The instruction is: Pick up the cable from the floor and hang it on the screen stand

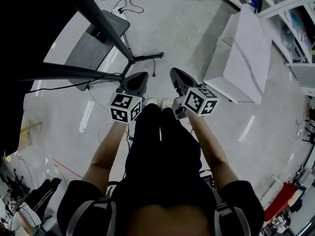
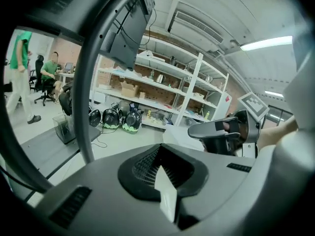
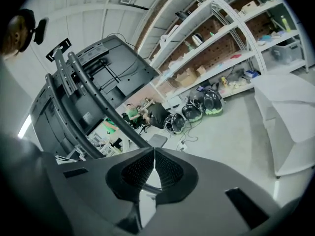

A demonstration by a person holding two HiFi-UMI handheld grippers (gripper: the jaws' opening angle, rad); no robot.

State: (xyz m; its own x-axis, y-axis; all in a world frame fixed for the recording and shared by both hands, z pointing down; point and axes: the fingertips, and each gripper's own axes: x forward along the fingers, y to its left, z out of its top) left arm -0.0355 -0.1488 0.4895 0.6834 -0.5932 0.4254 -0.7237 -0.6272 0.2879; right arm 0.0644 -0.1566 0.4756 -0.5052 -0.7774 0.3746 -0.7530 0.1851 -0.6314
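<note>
Jaws of my left gripper [image 1: 140, 78] and right gripper [image 1: 176, 76] are pressed together, empty. The floor cable [image 1: 154, 69] looks light and limp; I would pinch near its far loose end.

floor [image 1: 189, 33]: glossy, smooth | screen stand [image 1: 101, 16]: matt dark metal

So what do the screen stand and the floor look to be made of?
Stand: probably painted metal, matte black; straight thin tubes and a flat base plate.
Floor: likely sealed concrete or epoxy, glossy pale grey; seamless, with streaks of reflected ceiling light.
</note>
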